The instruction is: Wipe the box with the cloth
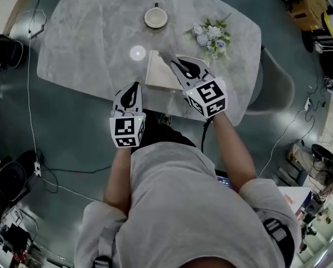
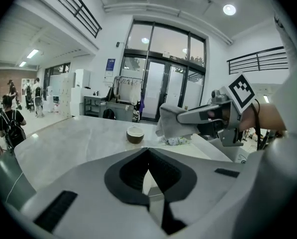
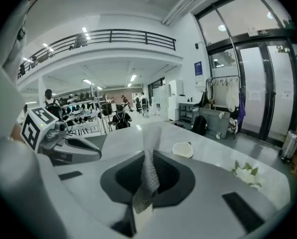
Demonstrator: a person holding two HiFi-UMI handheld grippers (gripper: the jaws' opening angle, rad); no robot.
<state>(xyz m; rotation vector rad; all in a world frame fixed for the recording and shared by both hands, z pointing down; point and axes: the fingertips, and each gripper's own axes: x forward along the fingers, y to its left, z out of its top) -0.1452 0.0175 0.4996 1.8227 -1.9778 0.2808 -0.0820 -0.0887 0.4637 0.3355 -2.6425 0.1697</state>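
seen from above, a person stands at the front edge of a grey marble table [image 1: 88, 32], with both forearms stretched forward at the centre of the frame. the right gripper [image 1: 176, 65], centre right, reaches out over the table with its jaws clamped on a pale grey cloth [image 1: 167, 54]. the cloth sticks out past the tips, above the far right corner of a flat cream box [image 1: 157, 72] that lies on the table near the front edge. the left gripper [image 1: 135, 86], just left of the box, has its tips just over the table's edge, with its jaws pressed together and nothing between them. it is hard to tell whether the cloth touches the box. the right gripper covers the box's right side. a cup [image 1: 155, 18] and some flowers [image 1: 212, 37] sit toward the top of the frame.
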